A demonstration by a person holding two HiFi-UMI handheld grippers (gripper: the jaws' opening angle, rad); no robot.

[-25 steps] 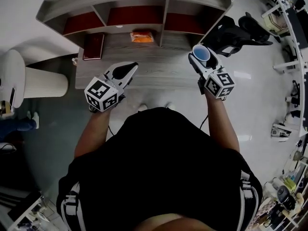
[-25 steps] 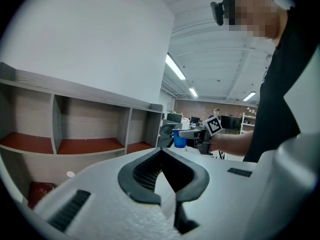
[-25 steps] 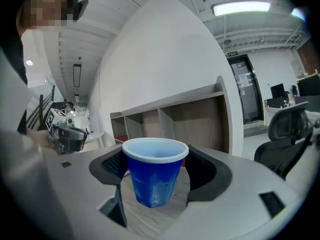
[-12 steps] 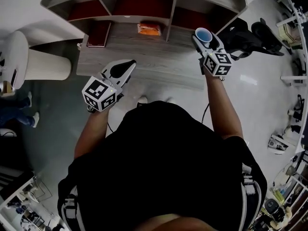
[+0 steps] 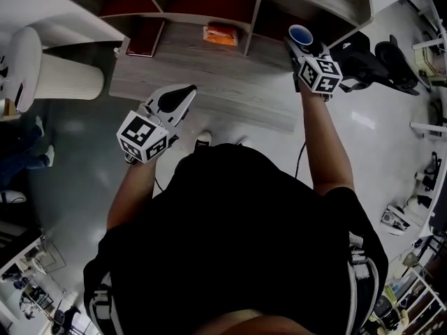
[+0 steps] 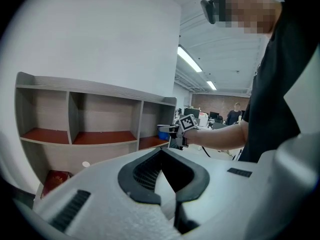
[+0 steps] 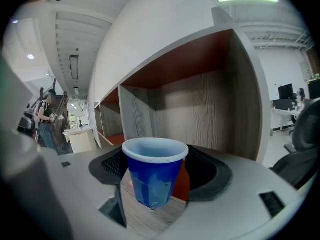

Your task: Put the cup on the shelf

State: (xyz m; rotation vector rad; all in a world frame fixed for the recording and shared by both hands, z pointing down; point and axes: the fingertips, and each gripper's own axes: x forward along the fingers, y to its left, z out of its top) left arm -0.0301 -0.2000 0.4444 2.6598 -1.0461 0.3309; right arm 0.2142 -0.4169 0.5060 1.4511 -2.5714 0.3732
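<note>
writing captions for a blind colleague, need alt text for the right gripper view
A blue plastic cup with a pale rim stands upright, clamped between the black-padded jaws of the right gripper, in front of an open compartment of a grey wood-grain shelf unit with red-brown panels.

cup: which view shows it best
The right gripper view: the cup sits upright, large and central, gripped between the jaws, rim and wall clear. The head view shows the cup only from above, mostly rim; the left gripper view shows it tiny and far off.
</note>
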